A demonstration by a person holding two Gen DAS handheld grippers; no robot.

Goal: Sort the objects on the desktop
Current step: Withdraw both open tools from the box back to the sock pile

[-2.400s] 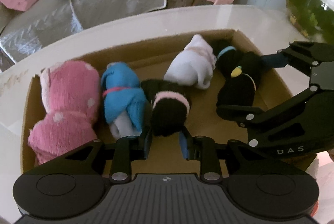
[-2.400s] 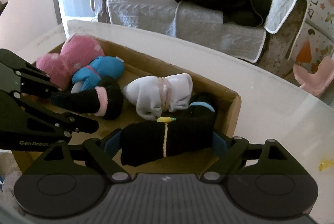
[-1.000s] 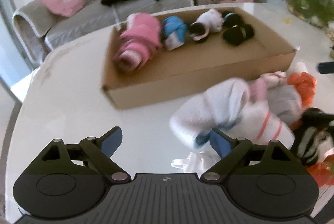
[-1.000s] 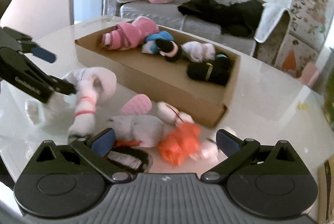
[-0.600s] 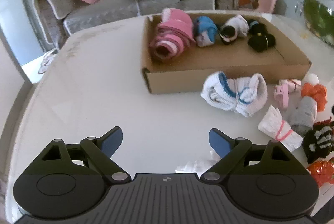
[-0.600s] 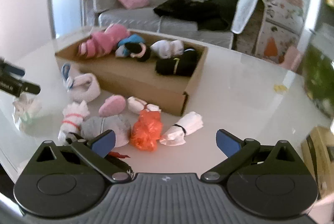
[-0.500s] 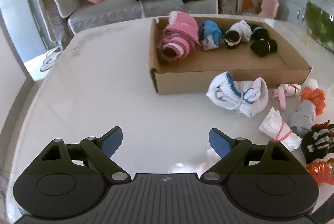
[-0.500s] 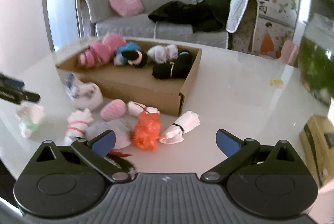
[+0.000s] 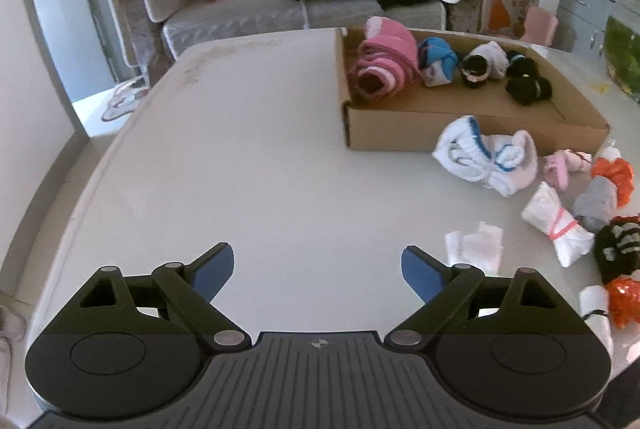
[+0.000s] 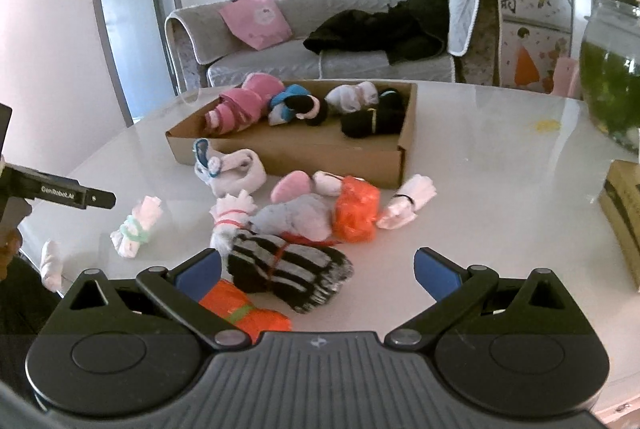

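Both released: left hand-held gripper (image 9: pixel 317 271) hovering over bare worktop (image 9: pixel 256 181); right hand-held gripper (image 10: pixel 317 271) gaping above striped sock bundle (image 10: pixel 288 269), nothing gripped.

table's left half (image 9: pixel 240 169) bare, sock bundles (image 10: pixel 288 265) crowding right

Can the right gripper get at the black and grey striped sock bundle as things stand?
Probably yes. The striped sock bundle lies on the table just ahead of the right gripper, partly between its open fingers, and nothing covers it; an orange bundle sits close beside it.
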